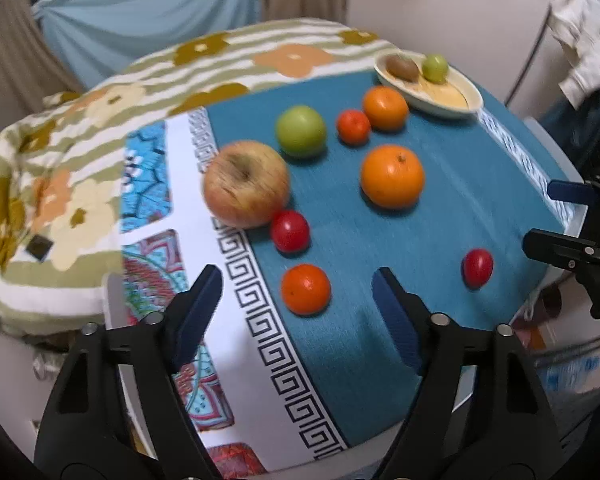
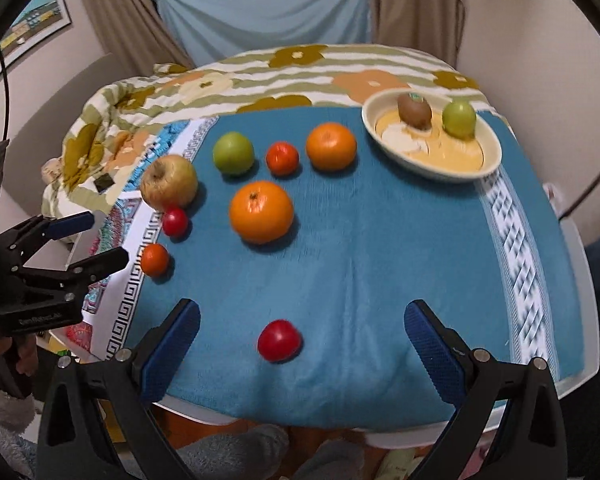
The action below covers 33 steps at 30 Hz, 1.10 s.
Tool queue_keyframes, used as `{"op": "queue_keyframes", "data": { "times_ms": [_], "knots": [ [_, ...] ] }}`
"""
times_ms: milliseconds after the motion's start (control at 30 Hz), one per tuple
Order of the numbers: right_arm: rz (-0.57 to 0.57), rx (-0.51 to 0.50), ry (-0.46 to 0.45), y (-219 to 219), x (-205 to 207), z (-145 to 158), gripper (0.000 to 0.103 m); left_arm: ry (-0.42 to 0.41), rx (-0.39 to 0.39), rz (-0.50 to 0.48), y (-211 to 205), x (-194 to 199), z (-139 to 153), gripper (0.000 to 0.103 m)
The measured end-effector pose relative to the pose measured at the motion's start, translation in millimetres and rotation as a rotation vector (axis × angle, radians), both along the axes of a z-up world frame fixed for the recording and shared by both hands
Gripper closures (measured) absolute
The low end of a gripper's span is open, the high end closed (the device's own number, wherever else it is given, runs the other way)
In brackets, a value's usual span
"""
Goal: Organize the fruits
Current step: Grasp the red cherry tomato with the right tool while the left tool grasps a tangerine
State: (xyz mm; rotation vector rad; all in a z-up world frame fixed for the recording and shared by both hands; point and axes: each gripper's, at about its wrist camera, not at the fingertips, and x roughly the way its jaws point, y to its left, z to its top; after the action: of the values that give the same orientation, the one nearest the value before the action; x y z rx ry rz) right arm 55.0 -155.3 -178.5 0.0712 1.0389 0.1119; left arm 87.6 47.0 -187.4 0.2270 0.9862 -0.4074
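Loose fruit lies on a blue cloth [image 2: 380, 260]: a large apple [image 1: 246, 183], a green apple [image 1: 300, 131], a big orange [image 1: 392, 176], a mandarin [image 1: 385, 108], a small red-orange fruit [image 1: 353, 127] and two red tomatoes [image 1: 290, 231] [image 2: 279, 340]. A cream bowl [image 2: 496, 152] at the far right holds a kiwi [image 2: 414, 111] and a small green fruit [image 2: 459, 119]. My left gripper [image 1: 297, 276] hangs open above a small orange [image 1: 306, 289], which shows between its fingers. My right gripper [image 2: 302, 308] is open over the nearer tomato, not touching it.
The cloth covers a small white table [image 2: 580, 360] whose edges drop off near and right. A flowered blanket [image 2: 260, 76] is bunched behind and to the left. Each gripper shows at the side of the other's view: the right gripper [image 1: 552, 216] and the left gripper [image 2: 104, 238].
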Motion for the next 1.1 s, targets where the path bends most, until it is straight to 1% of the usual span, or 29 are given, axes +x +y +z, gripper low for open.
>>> {"op": "queue_keyframes", "data": {
  "times_ms": [67, 100, 133, 233, 400, 467, 533, 600, 667, 700, 800, 933, 1100],
  "knots": [
    [-0.018, -0.006, 0.015, 4.1, -1.3, -7.5, 0.005, 0.013, 0.001, -0.027, -1.7, 2.0, -8.3, 0.025],
    [-0.024, -0.009, 0.024, 6.0, -1.6, -11.5, 0.006, 0.024, 0.004, -0.044, -3.3, 3.9, -14.4, 0.034],
    [-0.031, -0.018, 0.035, 7.6, -1.7, -15.9, 0.008, 0.034, 0.009, -0.054, -4.5, 6.0, -18.6, 0.040],
    [-0.044, -0.037, 0.057, 12.0, -1.8, -26.2, 0.014, 0.054, 0.021, -0.079, -8.3, 9.4, -29.3, 0.047],
    [-0.056, -0.035, 0.085, 17.1, 0.2, -37.1, 0.025, 0.075, 0.025, -0.102, -10.0, 13.1, -38.6, 0.050],
    [-0.056, -0.041, 0.092, 19.4, 0.5, -39.9, 0.026, 0.081, 0.029, -0.107, -11.0, 14.5, -40.5, 0.050],
    [-0.057, -0.042, 0.096, 20.3, 1.0, -41.7, 0.027, 0.086, 0.030, -0.111, -10.2, 15.0, -42.5, 0.056],
    [-0.058, -0.041, 0.099, 21.4, 1.6, -42.8, 0.027, 0.086, 0.037, -0.110, -9.8, 16.0, -43.5, 0.057],
    [-0.057, -0.044, 0.099, 22.3, 2.0, -43.6, 0.029, 0.083, 0.037, -0.106, -8.4, 17.1, -43.8, 0.062],
    [-0.058, -0.045, 0.101, 22.9, 2.2, -44.1, 0.031, 0.081, 0.034, -0.101, -7.3, 17.5, -43.7, 0.063],
    [-0.058, -0.052, 0.110, 23.4, 3.2, -46.0, 0.032, 0.081, 0.026, -0.102, -5.2, 17.4, -44.1, 0.063],
    [-0.054, -0.055, 0.119, 25.1, 3.3, -48.3, 0.040, 0.078, 0.033, -0.110, -4.5, 14.2, -43.5, 0.063],
    [-0.045, -0.055, 0.140, 28.1, 4.5, -53.6, 0.044, 0.089, 0.030, -0.106, -1.0, 9.8, -42.5, 0.063]
  ]
}}
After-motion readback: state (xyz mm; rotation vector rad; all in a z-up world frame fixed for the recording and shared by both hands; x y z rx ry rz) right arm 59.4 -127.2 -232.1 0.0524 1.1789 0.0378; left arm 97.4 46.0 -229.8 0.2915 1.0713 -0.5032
